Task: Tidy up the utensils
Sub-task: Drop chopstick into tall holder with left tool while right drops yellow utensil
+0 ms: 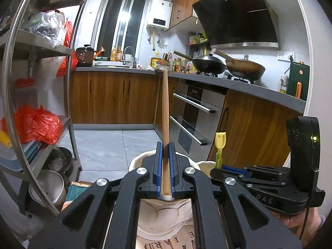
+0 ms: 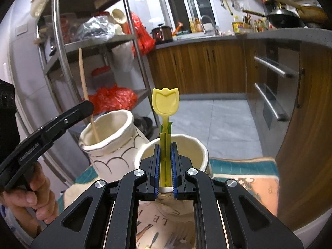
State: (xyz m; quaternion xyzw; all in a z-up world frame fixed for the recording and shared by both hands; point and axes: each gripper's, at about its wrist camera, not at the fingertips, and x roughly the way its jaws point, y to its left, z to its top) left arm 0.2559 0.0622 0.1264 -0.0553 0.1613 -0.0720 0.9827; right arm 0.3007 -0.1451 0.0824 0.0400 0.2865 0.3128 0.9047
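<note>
The left gripper point(image 1: 165, 166), angled slightly downward, clamped the wooden stick point(image 1: 165, 112) over the scalloped holder point(image 2: 110, 143). Just right of that holder, the right gripper point(image 2: 165, 166) gripped the tulip utensil point(image 2: 165, 103) above the round cup point(image 2: 199, 151).

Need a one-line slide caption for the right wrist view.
Right gripper holds a tulip-topped utensil over a cream holder; beside it, a wooden stick stands in another holder.

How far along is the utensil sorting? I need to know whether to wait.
Nothing looks released yet. The left gripper is shut on a wooden stick whose lower end is inside the scalloped vase. The right gripper is shut on a yellow tulip utensil over the second cup. Both still need lowering and releasing.
</note>
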